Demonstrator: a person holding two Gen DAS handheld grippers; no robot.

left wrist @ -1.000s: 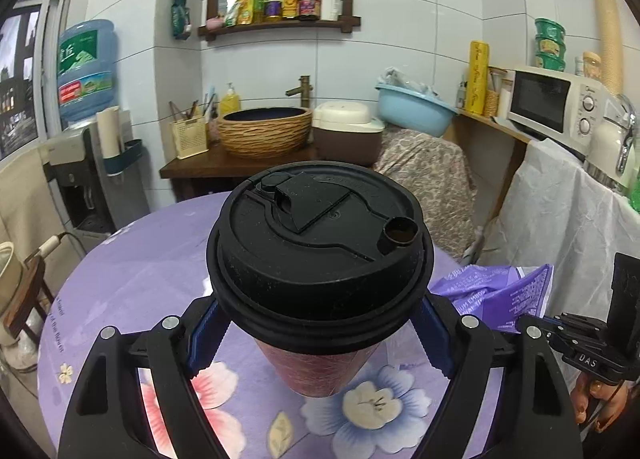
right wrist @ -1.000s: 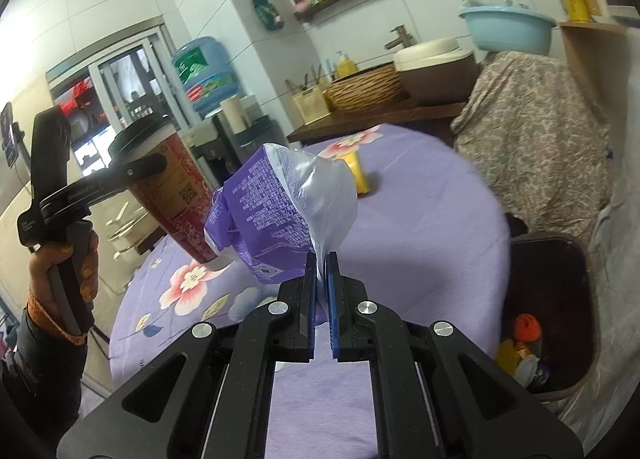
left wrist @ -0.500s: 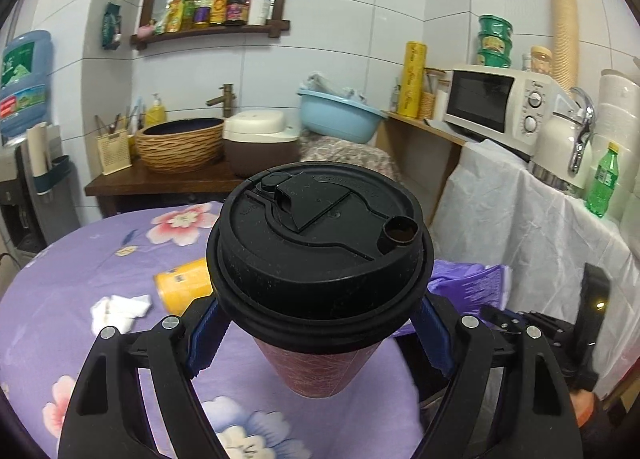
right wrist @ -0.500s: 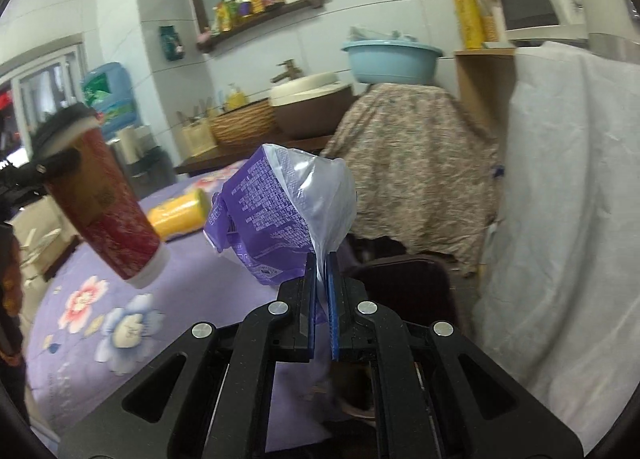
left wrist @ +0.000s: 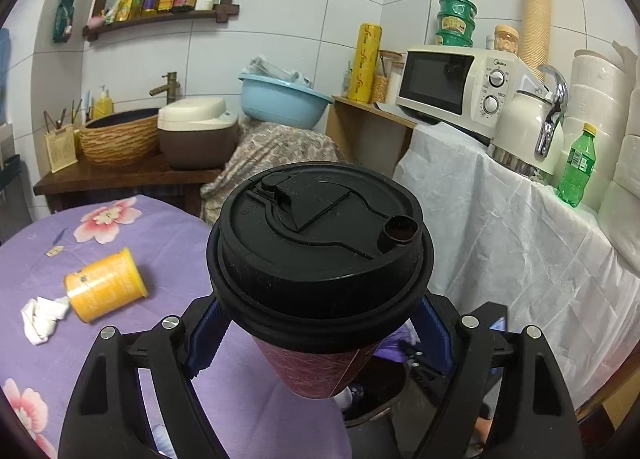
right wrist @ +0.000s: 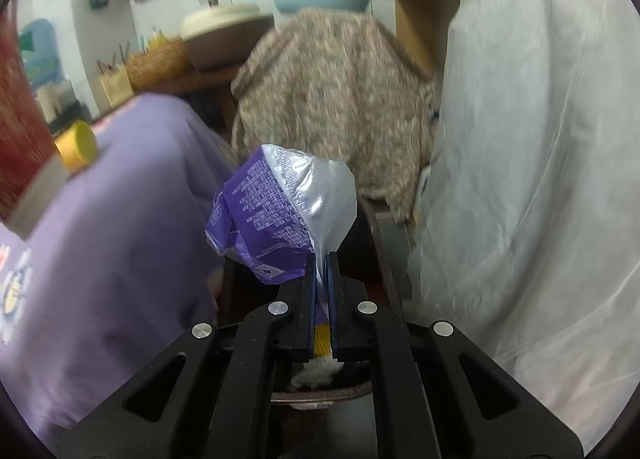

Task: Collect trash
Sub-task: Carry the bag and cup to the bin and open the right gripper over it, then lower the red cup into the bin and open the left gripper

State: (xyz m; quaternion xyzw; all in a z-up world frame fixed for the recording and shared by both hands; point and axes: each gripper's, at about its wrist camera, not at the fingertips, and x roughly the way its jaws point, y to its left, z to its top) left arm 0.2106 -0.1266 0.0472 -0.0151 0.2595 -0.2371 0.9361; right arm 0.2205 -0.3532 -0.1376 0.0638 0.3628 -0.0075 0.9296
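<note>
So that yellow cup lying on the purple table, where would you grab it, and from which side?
The yellow cup lies on its side, open mouth toward the crumpled tissue. I would probably come from above and close the fingers across the middle of its round body. The tissue crowds the mouth end, and the wider closed end faces the other way.

Left wrist view looks forward and slightly down over the purple table [left wrist: 132, 243] toward the far tiled wall, close. Right wrist view tilts down steeper, beside the table edge. Both share the table, blue basin [left wrist: 284, 99] and yellow can [right wrist: 76, 147].
</note>
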